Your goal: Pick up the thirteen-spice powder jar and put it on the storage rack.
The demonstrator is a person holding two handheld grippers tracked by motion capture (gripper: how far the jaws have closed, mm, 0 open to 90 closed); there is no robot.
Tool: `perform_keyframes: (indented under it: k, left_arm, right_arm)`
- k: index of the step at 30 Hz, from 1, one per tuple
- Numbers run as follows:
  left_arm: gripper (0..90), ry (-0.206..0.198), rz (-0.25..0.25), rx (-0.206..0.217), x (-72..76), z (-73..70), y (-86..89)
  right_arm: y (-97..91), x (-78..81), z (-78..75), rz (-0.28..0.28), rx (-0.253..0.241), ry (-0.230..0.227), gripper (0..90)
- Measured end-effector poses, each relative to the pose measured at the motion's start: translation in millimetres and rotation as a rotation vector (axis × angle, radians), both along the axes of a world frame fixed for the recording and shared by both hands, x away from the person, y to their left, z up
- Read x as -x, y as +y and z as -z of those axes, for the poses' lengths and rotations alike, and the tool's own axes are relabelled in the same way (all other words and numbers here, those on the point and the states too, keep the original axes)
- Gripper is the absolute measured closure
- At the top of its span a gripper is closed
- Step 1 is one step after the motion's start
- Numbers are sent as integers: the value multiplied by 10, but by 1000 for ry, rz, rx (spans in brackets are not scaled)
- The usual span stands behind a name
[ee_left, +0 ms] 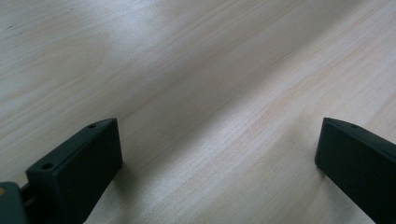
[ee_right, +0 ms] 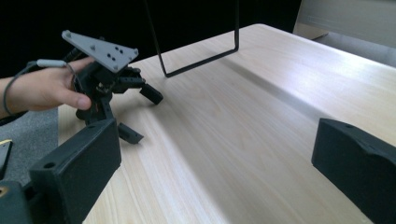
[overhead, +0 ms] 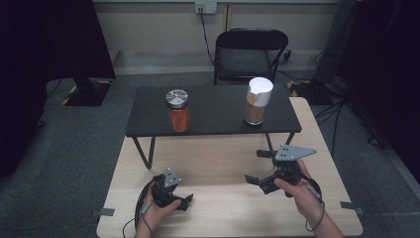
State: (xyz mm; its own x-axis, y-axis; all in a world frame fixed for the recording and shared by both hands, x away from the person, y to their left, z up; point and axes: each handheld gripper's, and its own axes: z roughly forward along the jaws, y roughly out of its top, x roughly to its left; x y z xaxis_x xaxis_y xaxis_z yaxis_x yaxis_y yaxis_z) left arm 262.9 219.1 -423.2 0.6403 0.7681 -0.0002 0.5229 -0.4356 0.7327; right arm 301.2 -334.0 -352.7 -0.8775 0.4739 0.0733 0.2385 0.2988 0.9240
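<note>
Where high view shows orange jar [overhead: 179, 111], left gripper [ee_left: 219, 125] sees table [ee_left: 210, 60].

place: lab or test room | cues: black curtains [overhead: 49, 39], folding chair [overhead: 250, 54], floor cables [overhead: 346, 106], tape-marked stands [overhead: 86, 91]

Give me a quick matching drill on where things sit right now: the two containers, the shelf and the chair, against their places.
Things:
1. orange-filled jar
2. white-capped canister
3. black shelf
4. folding chair

Places:
A. on the floor beyond the wooden table
B. left part of the shelf top
C. standing on the wooden table
D. right part of the shelf top

Pairs: 1-B; 2-D; 3-C; 4-A
</note>
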Motion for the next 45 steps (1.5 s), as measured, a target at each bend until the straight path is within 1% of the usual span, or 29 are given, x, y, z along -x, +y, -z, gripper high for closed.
perform_keyframes:
  k: [4,7,19,23,25,30,33,35,37,41,45]
  left_arm:
    - [0,0,0,0,0,-1,0]
    - [0,0,0,0,0,-1,0]
    - [0,0,0,0,0,0,0]
    - [0,0,0,0,0,-1,0]
    - [0,0,0,0,0,0,0]
    - [0,0,0,-1,0,-1,0]
    - [0,0,0,0,0,0,0]
    - [0,0,0,0,0,0,0]
    - [0,0,0,0,0,0,0]
    - [0,0,0,0,0,0,0]
    - [0,0,0,0,0,0,0]
  right_arm:
    - [-2,4,107,-2,-3,10,4]
    - [10,15,163,-6,9,8,4]
    - [22,36,385,1,52,35,5]
    - [38,55,446,3,81,37,5]
    - [51,64,478,4,96,30,6]
    - [91,67,585,5,139,54,6]
    - [101,66,619,9,157,63,6]
    - [102,58,635,12,163,73,7]
    - [112,60,641,17,179,71,7]
    - [124,53,665,24,193,79,7]
    - [160,59,673,34,231,75,8]
